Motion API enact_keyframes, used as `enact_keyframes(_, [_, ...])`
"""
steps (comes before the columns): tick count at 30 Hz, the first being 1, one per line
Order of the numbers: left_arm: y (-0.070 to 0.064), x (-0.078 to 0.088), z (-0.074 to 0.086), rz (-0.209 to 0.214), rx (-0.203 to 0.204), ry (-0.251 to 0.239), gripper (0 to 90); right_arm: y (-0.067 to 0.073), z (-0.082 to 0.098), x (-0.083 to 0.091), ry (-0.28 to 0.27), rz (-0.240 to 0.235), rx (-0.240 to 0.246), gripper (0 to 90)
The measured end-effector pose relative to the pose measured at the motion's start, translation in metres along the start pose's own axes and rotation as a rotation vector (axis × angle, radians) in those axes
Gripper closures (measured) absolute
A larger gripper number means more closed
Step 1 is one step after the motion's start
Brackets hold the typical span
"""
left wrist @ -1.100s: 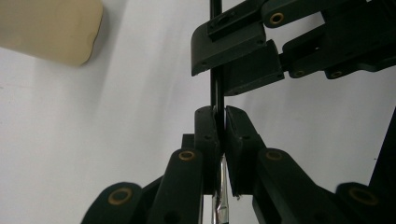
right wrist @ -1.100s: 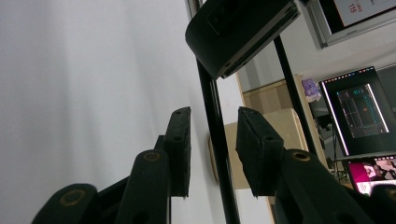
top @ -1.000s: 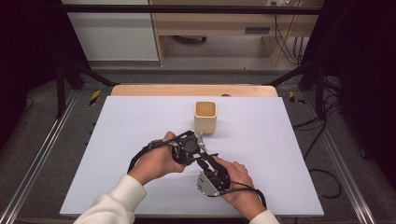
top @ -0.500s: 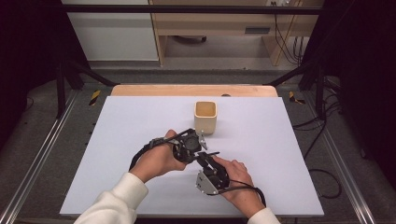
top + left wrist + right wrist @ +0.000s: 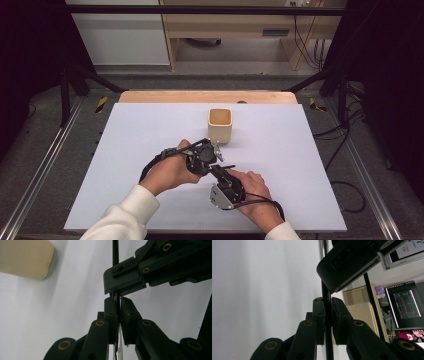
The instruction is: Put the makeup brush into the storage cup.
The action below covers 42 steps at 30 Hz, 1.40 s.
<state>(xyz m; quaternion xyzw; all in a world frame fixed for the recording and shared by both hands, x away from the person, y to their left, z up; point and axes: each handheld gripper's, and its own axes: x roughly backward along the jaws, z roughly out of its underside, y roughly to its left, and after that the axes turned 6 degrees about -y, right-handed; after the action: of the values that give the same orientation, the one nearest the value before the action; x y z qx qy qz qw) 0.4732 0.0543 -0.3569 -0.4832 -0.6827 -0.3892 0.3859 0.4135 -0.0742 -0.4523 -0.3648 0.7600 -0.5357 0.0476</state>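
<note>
2 grippers clamp 1 thin black rod (image 5: pixel 115 255), left gripper (image 5: pixel 216 152) at 11 o'clock of right gripper (image 5: pixel 219 172), sharing its weight near the cup (image 5: pixel 220 125).

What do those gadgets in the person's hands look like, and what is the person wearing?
Both the left gripper and the right gripper are black, with brass-coloured rivets on jointed fingers and trailing black cables. The right carries a grey three-cornered plate. The sleeves are cream-white.
</note>
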Motion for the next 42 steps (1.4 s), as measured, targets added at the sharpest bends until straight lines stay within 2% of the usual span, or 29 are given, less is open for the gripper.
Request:
enact_keyframes(3, [-0.001, 0.000, 0.000, 0.009, 0.000, -0.001, 83.8, 0.001, 0.000, 0.000, 0.003, 0.004, 0.010, 83.4])
enact_keyframes(4, [-0.001, 0.000, 0.001, 0.011, -0.001, 0.002, 83.7, 0.002, 0.000, 0.000, -0.002, -0.015, 0.003, 83.5])
enact_keyframes(7, [-0.001, 0.000, 0.001, 0.014, 0.002, -0.003, 83.3, 0.002, 0.000, 0.000, -0.003, -0.001, 0.011, 83.5])
enact_keyframes(9, [0.000, 0.002, 0.001, 0.000, 0.008, -0.021, 80.7, 0.001, 0.001, 0.001, 0.005, -0.033, 0.018, 83.6])
enact_keyframes(10, [0.000, 0.003, 0.001, -0.003, 0.015, -0.031, 77.2, 0.003, 0.002, 0.000, 0.000, -0.019, 0.025, 83.6])
enact_keyframes(11, [0.001, 0.005, 0.002, -0.013, 0.018, -0.041, 75.3, 0.002, 0.003, 0.001, 0.013, -0.036, 0.044, 83.5])
enact_keyframes(14, [0.003, 0.008, 0.004, -0.029, 0.033, -0.060, 72.3, 0.003, 0.004, 0.000, 0.012, -0.036, 0.045, 83.5])
enact_keyframes(16, [0.006, 0.010, 0.007, -0.049, 0.036, -0.064, 69.7, 0.005, 0.005, 0.000, 0.015, -0.040, 0.031, 83.5])
enact_keyframes(20, [0.010, 0.012, 0.013, -0.077, 0.071, -0.105, 63.8, 0.007, 0.007, 0.001, 0.016, -0.041, 0.032, 83.5])
enact_keyframes(22, [0.013, 0.015, 0.016, -0.078, 0.060, -0.124, 60.8, 0.006, 0.008, 0.000, 0.012, -0.046, 0.037, 83.5])
enact_keyframes(23, [0.014, 0.017, 0.018, -0.092, 0.062, -0.125, 59.3, 0.006, 0.008, 0.001, 0.015, -0.050, 0.032, 83.5])
enact_keyframes(24, [0.016, 0.018, 0.020, -0.103, 0.057, -0.122, 57.2, 0.008, 0.009, 0.001, 0.022, -0.045, 0.011, 83.5])
enact_keyframes(26, [0.019, 0.020, 0.024, -0.119, 0.080, -0.135, 52.7, 0.006, 0.010, 0.002, 0.022, -0.054, 0.034, 83.5])
enact_keyframes(28, [0.023, 0.022, 0.029, -0.133, 0.101, -0.155, 50.3, 0.008, 0.012, 0.002, 0.020, -0.042, 0.021, 83.5])
enact_keyframes(30, [0.026, 0.022, 0.034, -0.145, 0.117, -0.175, 45.7, 0.007, 0.013, 0.003, 0.024, -0.050, 0.024, 83.5])
enact_keyframes(31, [0.028, 0.022, 0.037, -0.150, 0.127, -0.186, 43.8, 0.008, 0.013, 0.003, 0.025, -0.037, 0.012, 83.5])
enact_keyframes(33, [0.031, 0.021, 0.043, -0.169, 0.148, -0.180, 41.5, 0.008, 0.014, 0.003, 0.025, -0.038, 0.004, 83.5])
enact_keyframes(36, [0.034, 0.021, 0.051, -0.183, 0.174, -0.191, 36.8, 0.008, 0.016, 0.004, 0.022, -0.050, 0.011, 83.5])
enact_keyframes(37, [0.035, 0.021, 0.054, -0.192, 0.184, -0.199, 34.9, 0.008, 0.017, 0.004, 0.022, -0.033, 0.000, 83.5])
enact_keyframes(42, [0.040, 0.023, 0.069, -0.234, 0.243, -0.247, 29.7, 0.007, 0.020, 0.005, 0.029, -0.033, 0.002, 83.5])
